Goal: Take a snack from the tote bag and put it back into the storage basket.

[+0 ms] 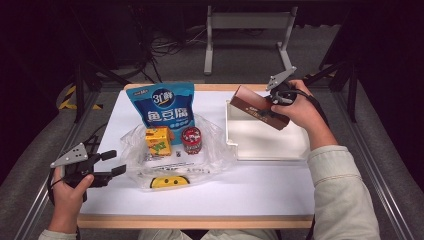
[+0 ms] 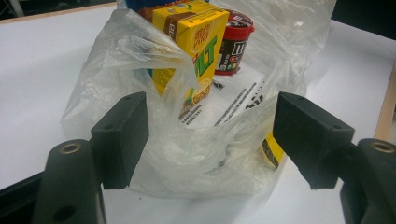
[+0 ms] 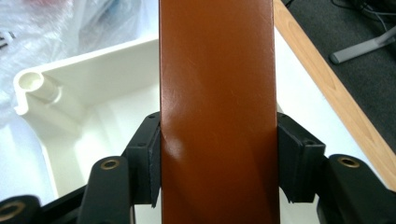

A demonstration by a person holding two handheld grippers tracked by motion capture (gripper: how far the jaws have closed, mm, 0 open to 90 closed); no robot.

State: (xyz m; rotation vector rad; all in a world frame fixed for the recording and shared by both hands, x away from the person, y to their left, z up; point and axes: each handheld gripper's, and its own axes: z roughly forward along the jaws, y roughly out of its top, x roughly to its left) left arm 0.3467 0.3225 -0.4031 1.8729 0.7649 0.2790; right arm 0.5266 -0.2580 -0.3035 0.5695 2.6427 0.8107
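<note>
A: We have one brown box (image 3: 217, 116) clamped between the jaws of the right gripper (image 3: 217, 161), both pads pressed flat on its long sides. In the high view the brown box (image 1: 260, 107) is tilted, held above the far edge of the white tray (image 1: 270, 142), with the right gripper (image 1: 275, 100) at its right end.

B: Agreed. We see the tray's rounded corner (image 3: 30, 84) just left of the box in the right gripper view. And our left side?

A: The left gripper (image 2: 210, 135) stands with its jaws apart, pads pressing on nothing. The clear plastic bag (image 2: 196, 154) lies just ahead of it, and its crumpled near edge reaches between the two jaws. In the high view the left gripper (image 1: 116, 162) sits at the bag's left edge, near the front of the tabletop (image 1: 250, 185).

B: Let us count. One bag; on or in it one yellow drink carton (image 2: 196, 42) and one red tub (image 2: 236, 44), side by side.

A: One blue snack pouch (image 1: 162, 102) stands behind them. One yellow item (image 1: 170, 181) lies at the bag's near edge, perhaps a printed smiling face; we cannot tell for sure.

B: One tray, then, and two grippers.
</note>
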